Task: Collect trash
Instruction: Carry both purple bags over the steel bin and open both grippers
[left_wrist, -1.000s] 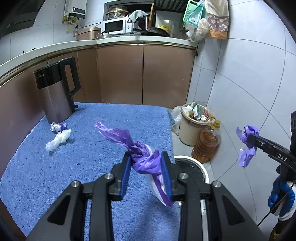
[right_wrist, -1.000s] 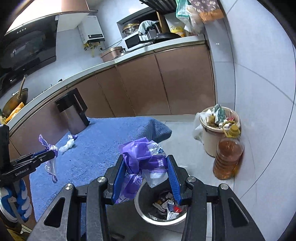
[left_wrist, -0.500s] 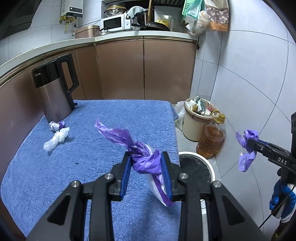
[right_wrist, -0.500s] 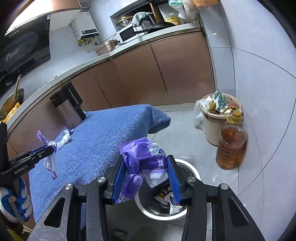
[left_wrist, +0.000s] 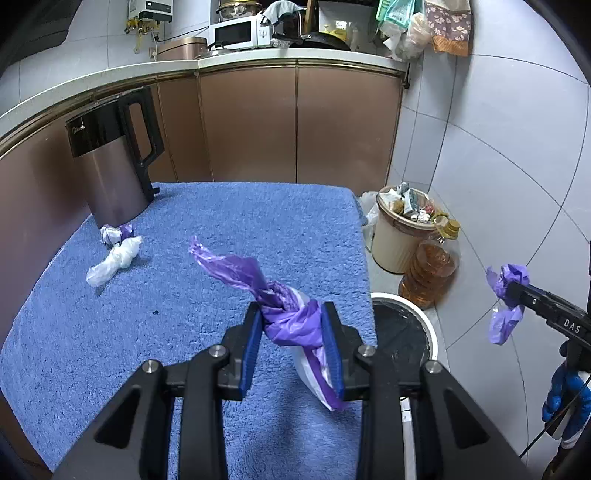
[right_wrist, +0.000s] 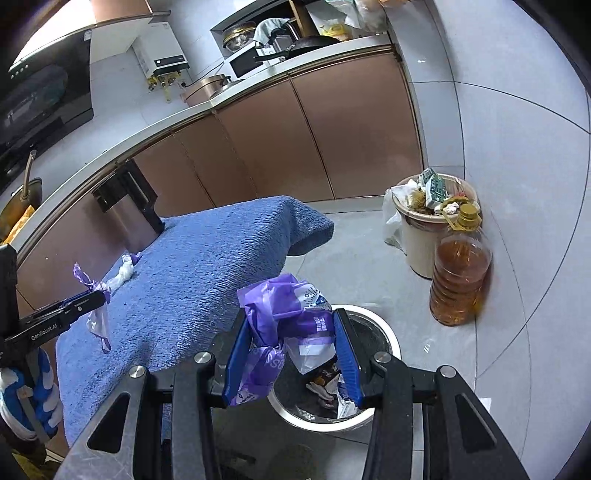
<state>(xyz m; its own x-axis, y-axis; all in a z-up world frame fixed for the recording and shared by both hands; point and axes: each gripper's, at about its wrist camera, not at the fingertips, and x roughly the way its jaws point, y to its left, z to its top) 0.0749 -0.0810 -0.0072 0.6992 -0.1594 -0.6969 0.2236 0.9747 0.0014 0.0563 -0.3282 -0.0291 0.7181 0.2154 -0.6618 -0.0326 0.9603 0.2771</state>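
A twisted purple bag (left_wrist: 280, 306) was held tight between the blue pads of the left gripper (left_wrist: 291, 343). The jaws were closed in on the bag's knot. One end of the bag stuck up and to the left, and a white and purple end hung down below the pads. The bag was held up in the air above the blue towel (left_wrist: 184, 295) that covered the table.

A crumpled purple and white bag (right_wrist: 291, 314) was squeezed between the pads of the right gripper (right_wrist: 291, 354). The jaws were partly closed around it, with the bag filling the gap. This bag was held just above the round metal bin (right_wrist: 384, 339) on the floor. Wrappers and scraps could be seen inside the bin. The bin stood just beside the edge of the table.

A small white and purple wad (left_wrist: 114, 251) was left lying on the towel, near the foot of the dark kettle (left_wrist: 110, 162). It was touching nothing but the towel, as far as could be told.

A cream pail (right_wrist: 424, 236) full of rubbish was seen by the tiled wall. A big bottle of amber oil (right_wrist: 460, 280) was stood right in front of it. Brown cupboards (left_wrist: 295, 122) were seen behind the table.
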